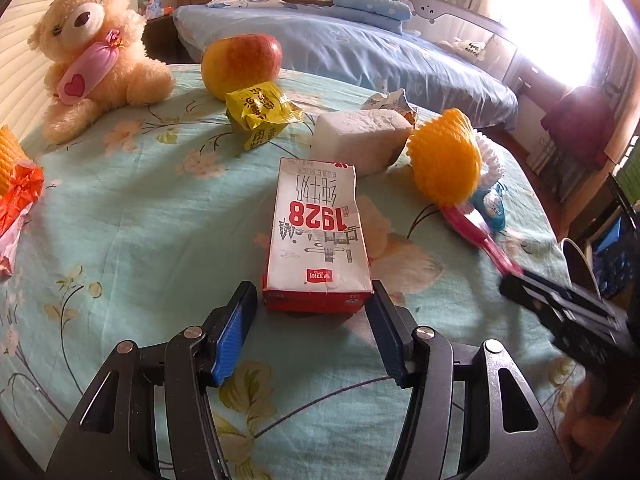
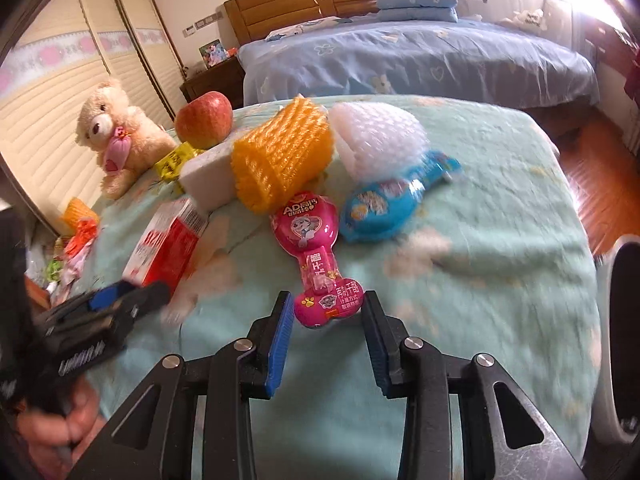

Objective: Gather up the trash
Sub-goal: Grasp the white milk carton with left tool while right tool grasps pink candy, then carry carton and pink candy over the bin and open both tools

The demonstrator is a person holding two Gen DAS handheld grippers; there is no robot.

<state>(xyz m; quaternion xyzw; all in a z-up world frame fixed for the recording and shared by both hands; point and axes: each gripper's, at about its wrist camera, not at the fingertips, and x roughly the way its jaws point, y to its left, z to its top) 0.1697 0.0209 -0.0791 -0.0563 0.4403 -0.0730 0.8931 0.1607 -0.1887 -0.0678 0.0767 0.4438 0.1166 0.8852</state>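
Observation:
A white and red milk carton lies flat on the floral tablecloth. My left gripper is open, its jaws on either side of the carton's near end, not touching it. A pink bone-shaped snack wrapper lies on the cloth; my right gripper is open with its jaws either side of the wrapper's near end. The carton also shows in the right wrist view, with the left gripper beside it. The right gripper shows in the left wrist view by the pink wrapper.
Beyond lie a yellow wrapper, a white foam block, an orange foam net, a white foam net, a blue wrapper, an apple and a teddy bear. More wrappers lie at the left edge. A bed stands behind.

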